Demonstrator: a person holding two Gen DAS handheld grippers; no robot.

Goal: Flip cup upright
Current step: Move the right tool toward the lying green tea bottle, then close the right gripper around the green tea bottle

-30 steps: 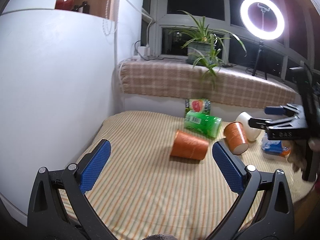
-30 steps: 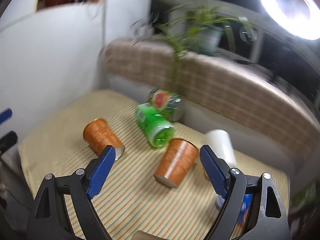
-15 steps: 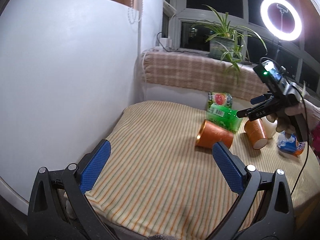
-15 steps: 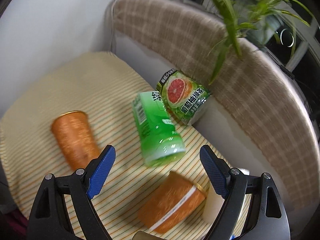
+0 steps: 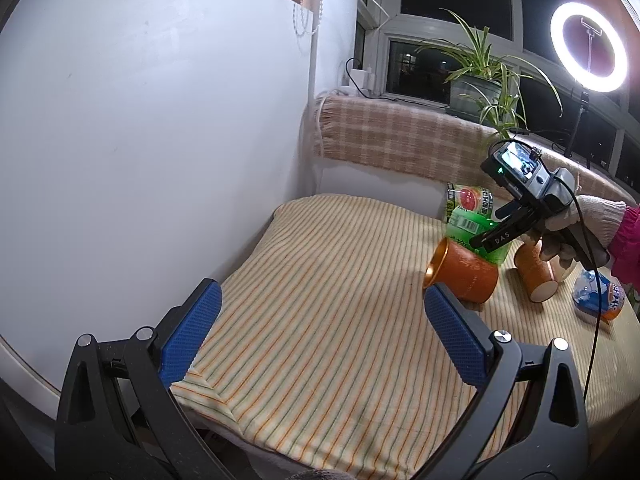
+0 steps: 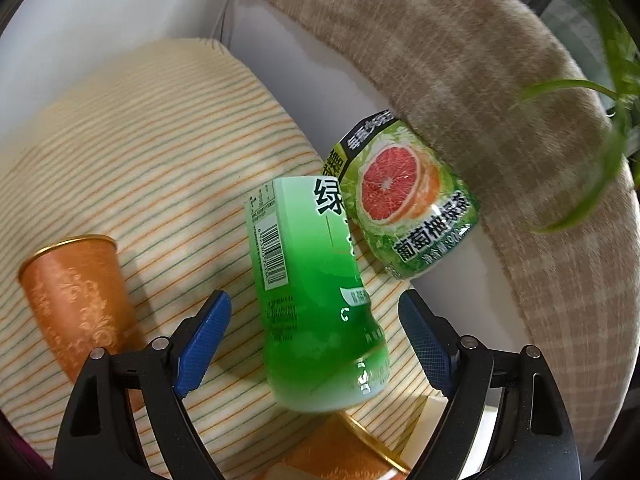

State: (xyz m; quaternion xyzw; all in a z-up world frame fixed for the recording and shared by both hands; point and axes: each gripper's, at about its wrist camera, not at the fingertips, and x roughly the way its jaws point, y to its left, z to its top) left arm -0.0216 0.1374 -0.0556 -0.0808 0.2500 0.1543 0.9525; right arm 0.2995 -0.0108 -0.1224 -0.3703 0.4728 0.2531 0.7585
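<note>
A green printed cup (image 6: 316, 300) lies on its side on the striped cloth (image 6: 160, 160), also seen as the green cup (image 5: 474, 232) in the left wrist view. My right gripper (image 6: 316, 322) is open, with a blue pad on each side of this cup's near end and a gap on both sides. From the left wrist view the right gripper (image 5: 494, 226) hovers over that cup, held by a gloved hand (image 5: 560, 228). An orange cup (image 5: 464, 276) lies tipped just left of it, seen as the orange cup (image 6: 80, 296). My left gripper (image 5: 320, 324) is open and holds nothing, well short of the cups.
A grapefruit-print cup (image 6: 404, 200) leans by the back wall. A second orange cup (image 5: 536, 276), a white cup (image 5: 566, 272) and a blue-orange packet (image 5: 600, 296) lie at the right. A checked blanket (image 5: 400, 140), a plant (image 5: 480, 80) and a ring light (image 5: 588, 48) line the sill.
My right gripper has moved forward and down until the green cup sits between its fingers. The left gripper has drawn back and to the left, away from the cups.
</note>
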